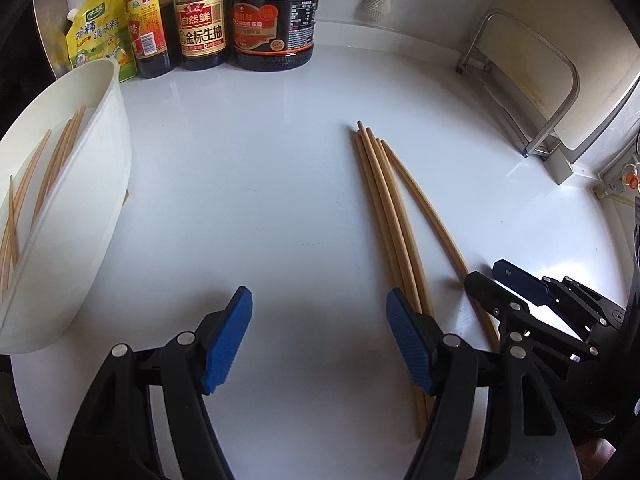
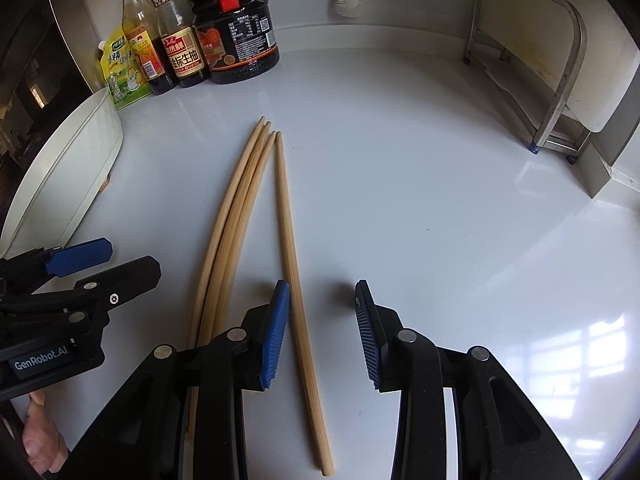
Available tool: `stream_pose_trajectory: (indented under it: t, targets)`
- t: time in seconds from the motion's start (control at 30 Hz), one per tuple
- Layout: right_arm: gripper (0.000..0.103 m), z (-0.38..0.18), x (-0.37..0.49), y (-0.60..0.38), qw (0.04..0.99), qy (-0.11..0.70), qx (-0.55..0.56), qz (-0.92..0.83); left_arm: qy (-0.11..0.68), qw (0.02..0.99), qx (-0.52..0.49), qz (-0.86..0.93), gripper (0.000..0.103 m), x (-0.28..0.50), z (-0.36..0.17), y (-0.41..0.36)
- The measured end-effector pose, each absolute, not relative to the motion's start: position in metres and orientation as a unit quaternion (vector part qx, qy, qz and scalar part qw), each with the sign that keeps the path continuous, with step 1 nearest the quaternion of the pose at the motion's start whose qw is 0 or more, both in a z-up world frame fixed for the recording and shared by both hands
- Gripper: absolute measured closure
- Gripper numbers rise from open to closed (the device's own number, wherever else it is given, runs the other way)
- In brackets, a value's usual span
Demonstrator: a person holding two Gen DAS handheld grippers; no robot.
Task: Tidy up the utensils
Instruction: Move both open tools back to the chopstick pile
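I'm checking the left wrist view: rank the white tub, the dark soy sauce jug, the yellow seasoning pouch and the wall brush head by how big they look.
1. white tub, though nearness inflates it
2. dark soy sauce jug
3. yellow seasoning pouch
4. wall brush head
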State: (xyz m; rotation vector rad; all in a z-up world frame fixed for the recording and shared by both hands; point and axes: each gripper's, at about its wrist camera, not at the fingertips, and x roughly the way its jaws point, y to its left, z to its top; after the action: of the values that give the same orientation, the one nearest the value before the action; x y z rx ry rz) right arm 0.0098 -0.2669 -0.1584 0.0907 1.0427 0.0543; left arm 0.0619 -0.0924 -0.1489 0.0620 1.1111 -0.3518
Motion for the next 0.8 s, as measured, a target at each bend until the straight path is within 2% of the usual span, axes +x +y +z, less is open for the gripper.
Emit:
stream_pose_trajectory:
  t: [0.8]
  targets:
    - [0.07, -0.16, 0.007, -0.278, 0.867, 0.496, 0.043, 0.02, 0.525, 0.832, 0.055, -0.169, 0.031, 0.056, -0.159, -0.121]
